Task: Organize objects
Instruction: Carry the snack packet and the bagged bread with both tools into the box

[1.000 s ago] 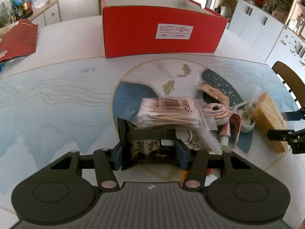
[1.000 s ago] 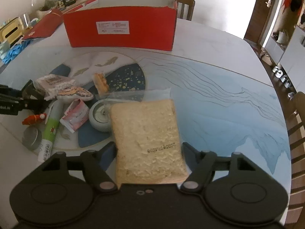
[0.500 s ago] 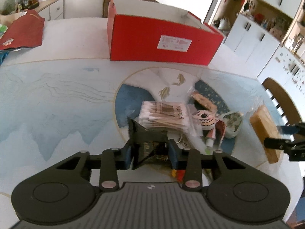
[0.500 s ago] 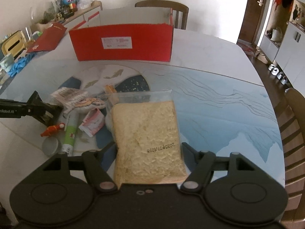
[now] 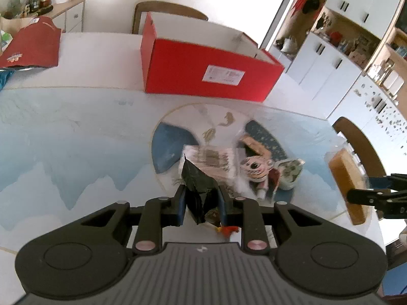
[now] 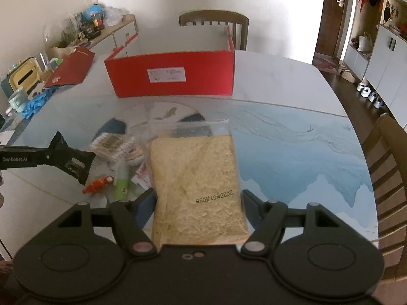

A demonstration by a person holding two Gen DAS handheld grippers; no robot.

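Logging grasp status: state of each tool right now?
Left tool: closed on the black packet.
Right tool: closed on the bagged bread.

1. We are lifting the left gripper off the table; its jaws have just been closing on the black packet, which is now crumpled and raised clear of the pile.
2. We are raising the right gripper with the bagged bread; the red box is showing more of its open top.
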